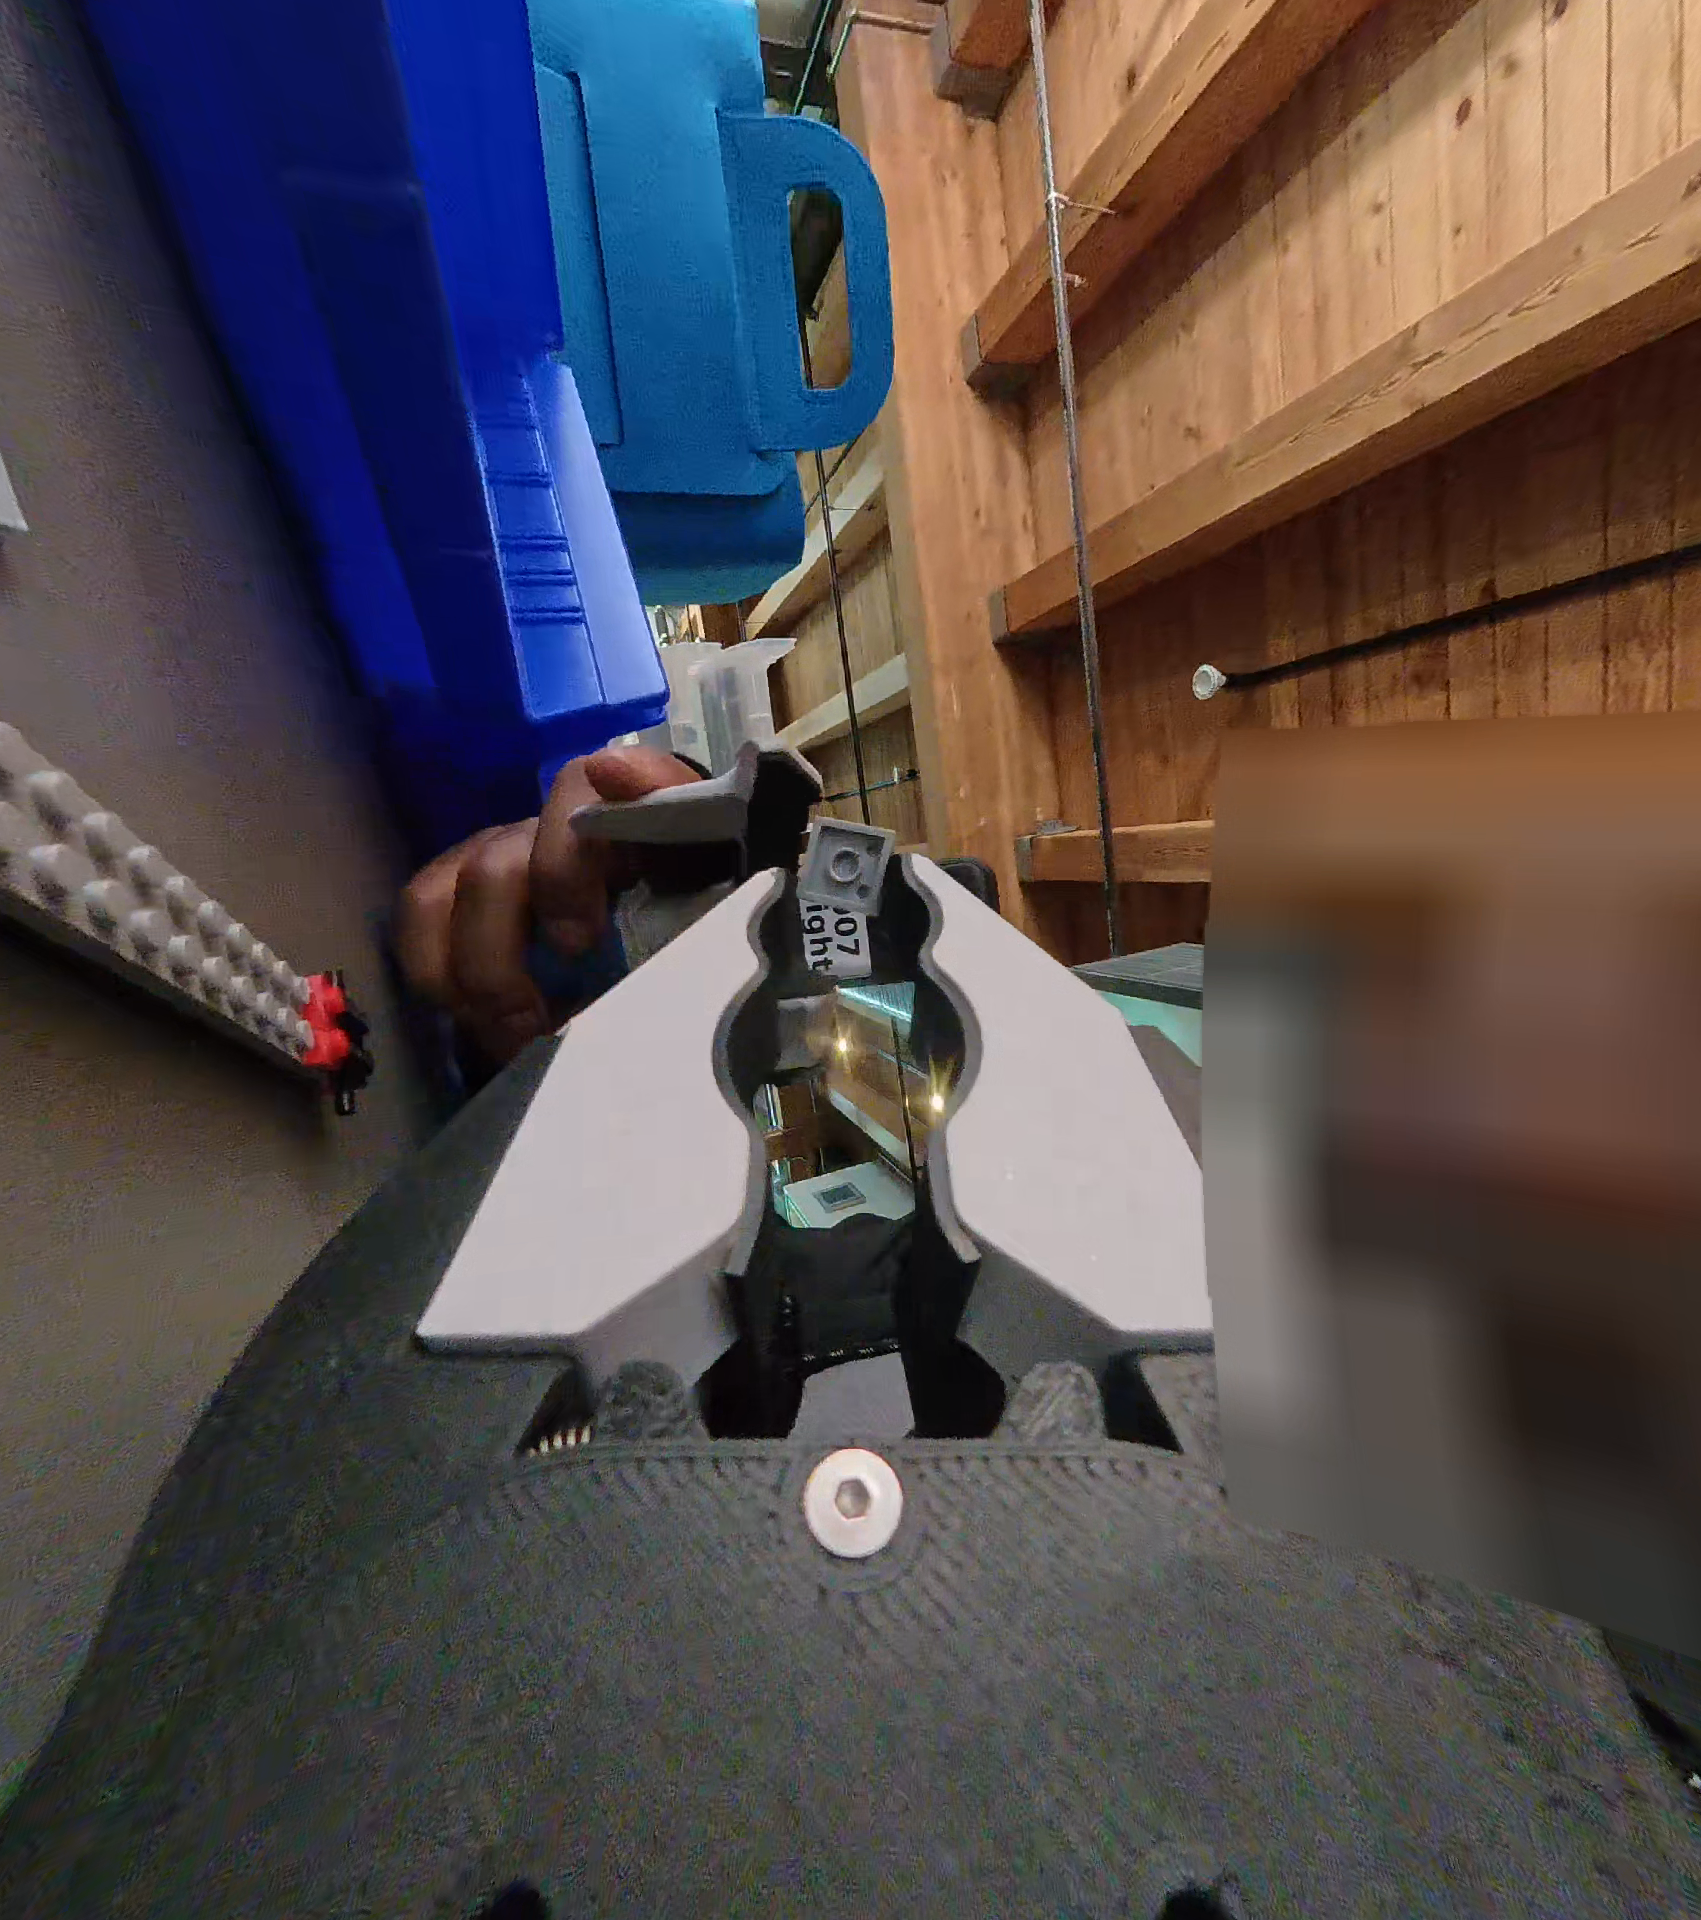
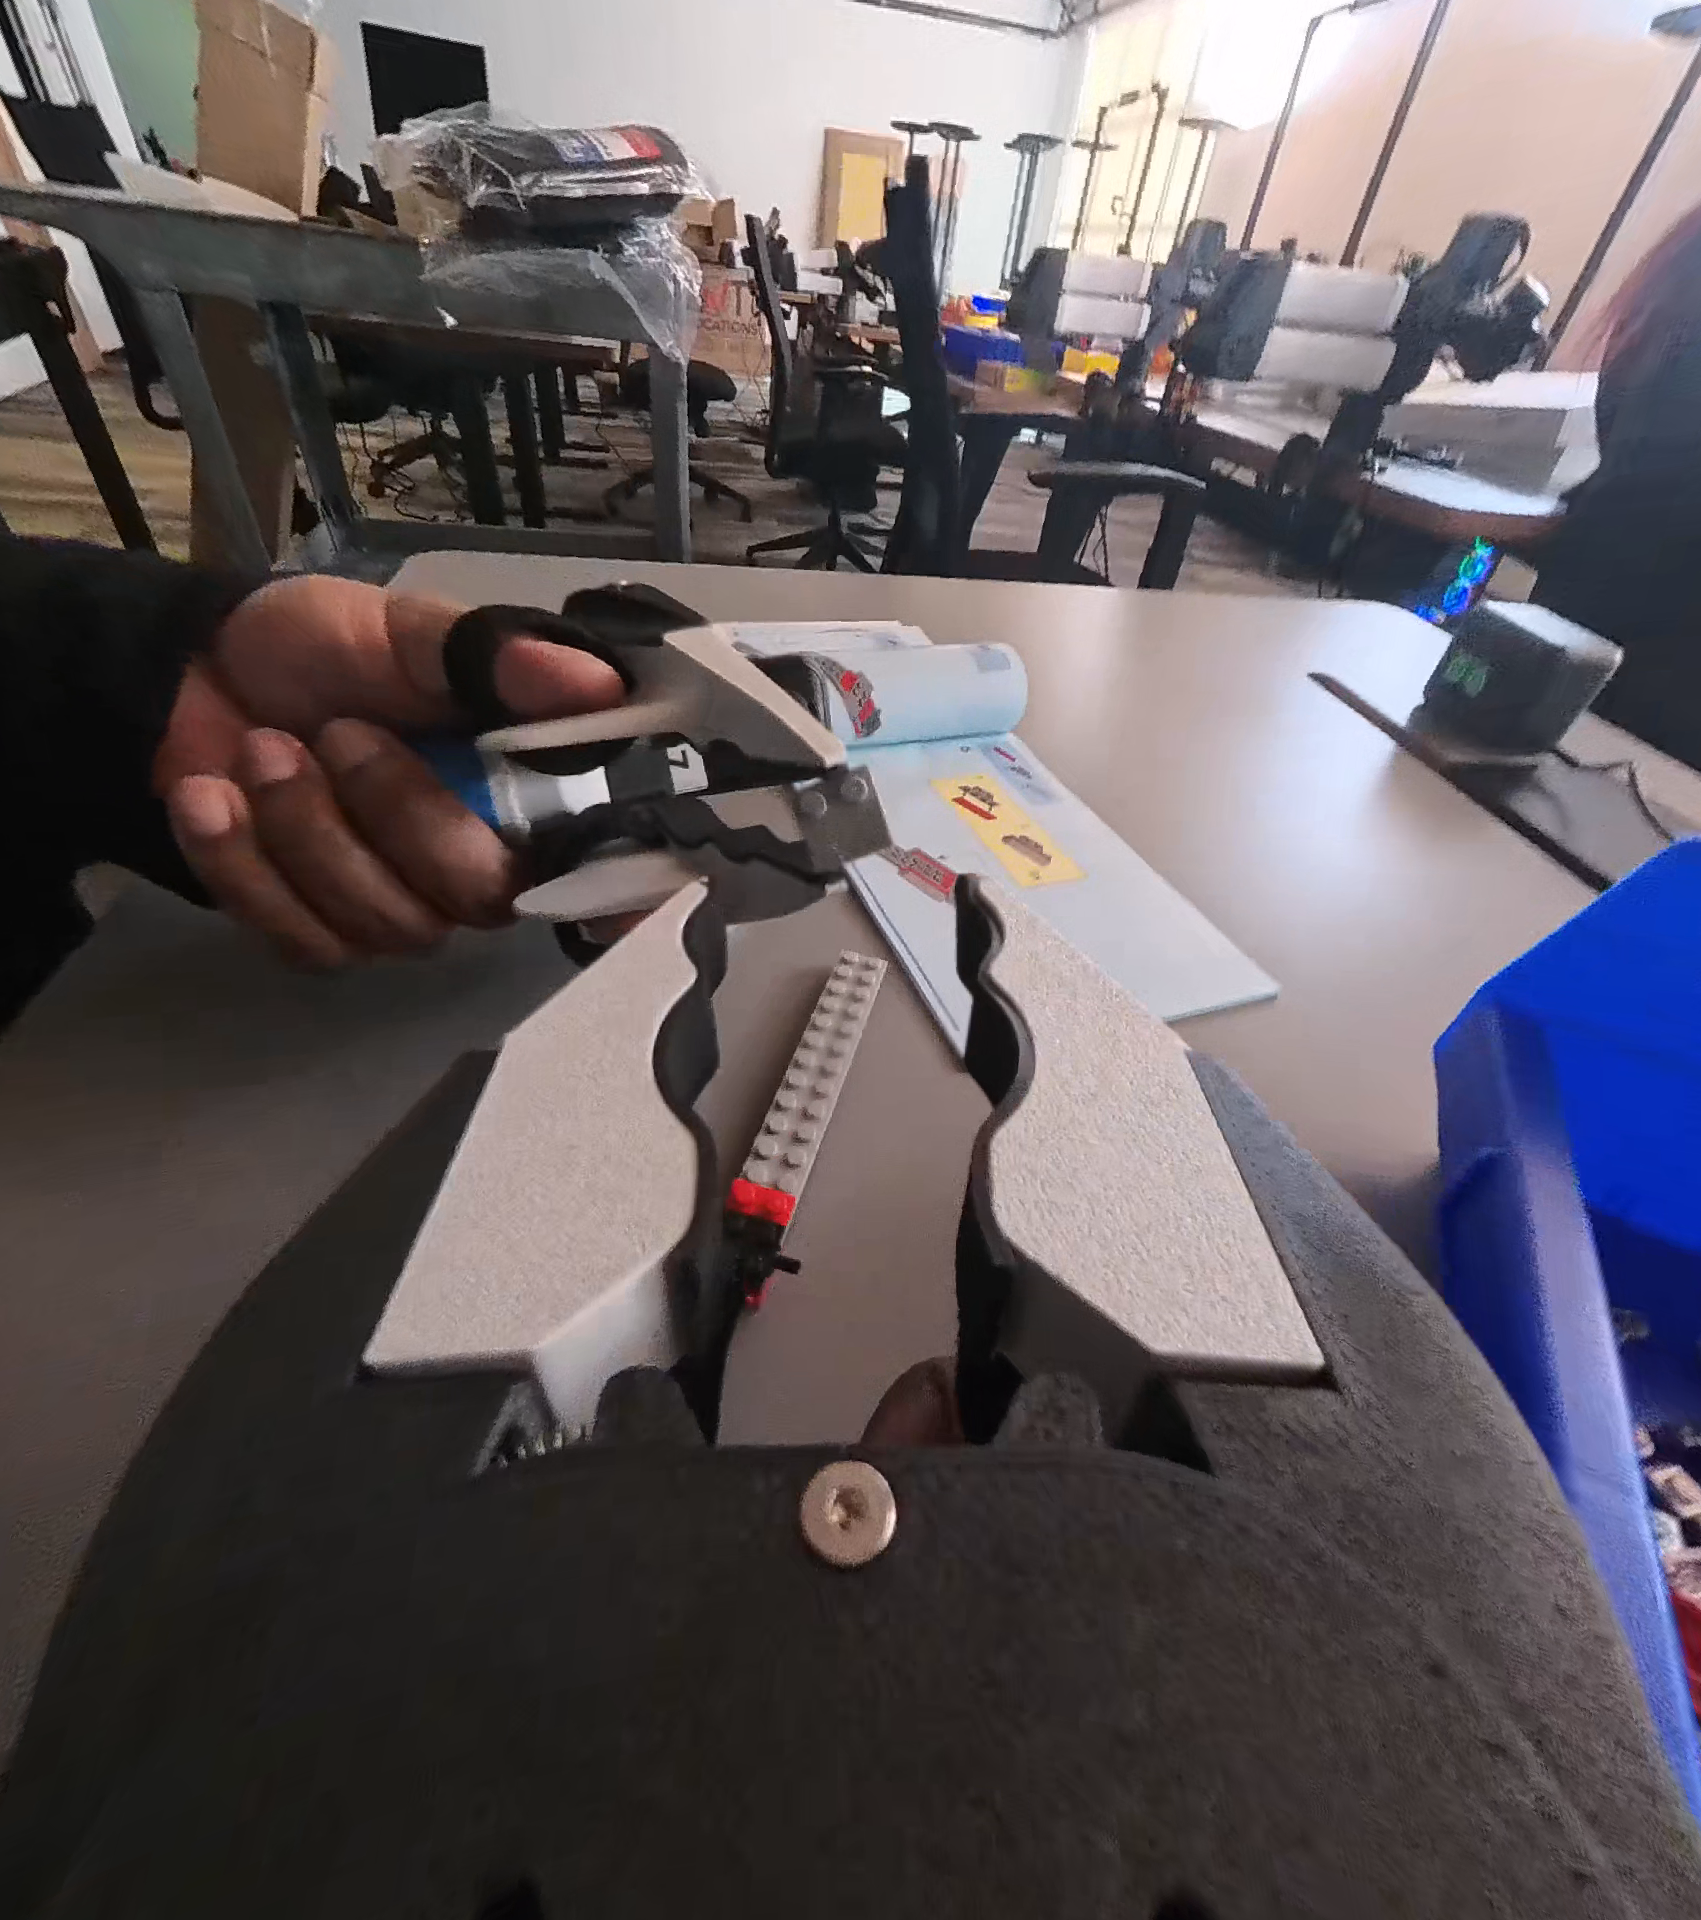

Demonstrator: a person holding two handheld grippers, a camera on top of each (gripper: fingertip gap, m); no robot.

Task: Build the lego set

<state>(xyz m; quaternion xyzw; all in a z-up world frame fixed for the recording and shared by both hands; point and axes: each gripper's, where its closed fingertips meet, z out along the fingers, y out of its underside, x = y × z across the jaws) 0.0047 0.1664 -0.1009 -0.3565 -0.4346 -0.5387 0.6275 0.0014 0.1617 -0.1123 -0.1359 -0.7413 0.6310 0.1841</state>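
My flat grey-brown tabletop carries everything here. At my right edge stands the deep blue plastic bin, loose bricks showing in its bottom. Beyond my fingers lies the pale blue instruction booklet, open flat, its far page curled over. My right tongs hang above the table with the fingers spread well apart and nothing between them; through that gap I see the long light grey studded lego plate lying on the table, a small red and black assembly fixed to its near end. My left hand squeezes the left tongs, which are closed on a small grey square lego plate, pinched at the very tips. In the right wrist view that pinched piece sits just past my right fingertips, held up above the booklet
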